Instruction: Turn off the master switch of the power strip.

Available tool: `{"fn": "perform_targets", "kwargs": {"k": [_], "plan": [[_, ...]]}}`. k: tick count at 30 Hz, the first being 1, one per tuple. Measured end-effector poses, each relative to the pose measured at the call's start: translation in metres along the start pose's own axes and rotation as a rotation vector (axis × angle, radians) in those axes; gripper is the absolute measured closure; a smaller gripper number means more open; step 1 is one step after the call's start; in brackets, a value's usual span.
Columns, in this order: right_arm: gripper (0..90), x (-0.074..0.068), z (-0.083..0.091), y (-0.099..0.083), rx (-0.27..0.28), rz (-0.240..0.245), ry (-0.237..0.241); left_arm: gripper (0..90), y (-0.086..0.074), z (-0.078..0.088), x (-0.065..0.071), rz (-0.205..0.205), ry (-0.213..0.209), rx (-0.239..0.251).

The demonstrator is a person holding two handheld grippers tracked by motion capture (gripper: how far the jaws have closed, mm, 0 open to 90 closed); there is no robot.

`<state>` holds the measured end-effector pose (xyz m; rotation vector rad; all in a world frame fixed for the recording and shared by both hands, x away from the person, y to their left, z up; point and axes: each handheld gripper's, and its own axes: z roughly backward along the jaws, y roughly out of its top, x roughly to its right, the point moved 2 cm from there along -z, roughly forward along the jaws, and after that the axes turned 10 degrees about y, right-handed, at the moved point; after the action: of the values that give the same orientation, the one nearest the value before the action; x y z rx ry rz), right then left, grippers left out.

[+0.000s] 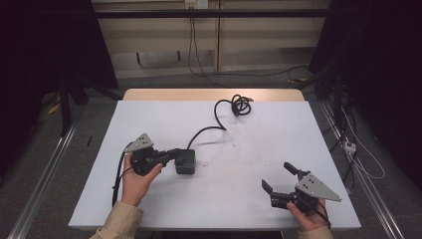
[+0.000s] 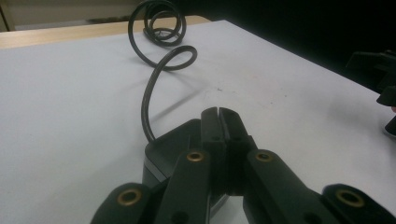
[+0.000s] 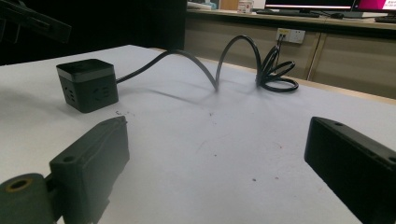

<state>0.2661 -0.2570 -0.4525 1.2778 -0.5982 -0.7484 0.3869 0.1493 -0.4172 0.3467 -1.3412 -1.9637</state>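
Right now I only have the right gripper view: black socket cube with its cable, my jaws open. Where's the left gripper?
Observer: The left gripper is at the socket cube, on the cube's left side in the high view, tips at its top edge.
Operator: Are its jaws open?
Observer: Shut. In the left gripper view the pads are together with nothing between them. I can't tell if they touch the cube.
Operator: And where am I on the table?
Observer: The right gripper is near the front right corner of the table, well apart from the cube.
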Motion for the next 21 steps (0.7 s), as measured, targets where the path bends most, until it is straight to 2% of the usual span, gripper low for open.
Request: {"fn": "perform_targets", "kwargs": {"k": [15, 21], "plan": [[6.0, 0.0000, -0.0003, -0.0001, -0.001, -0.003, 0.003, 90.0, -0.0038, -0.0055, 0.0028, -0.017, 0.006, -0.045], [6.0, -0.0013, -0.0012, -0.0001, -0.005, 0.005, 0.009, 90.0, -0.0046, -0.0072, 0.0048, -0.015, 0.001, -0.048]]}}
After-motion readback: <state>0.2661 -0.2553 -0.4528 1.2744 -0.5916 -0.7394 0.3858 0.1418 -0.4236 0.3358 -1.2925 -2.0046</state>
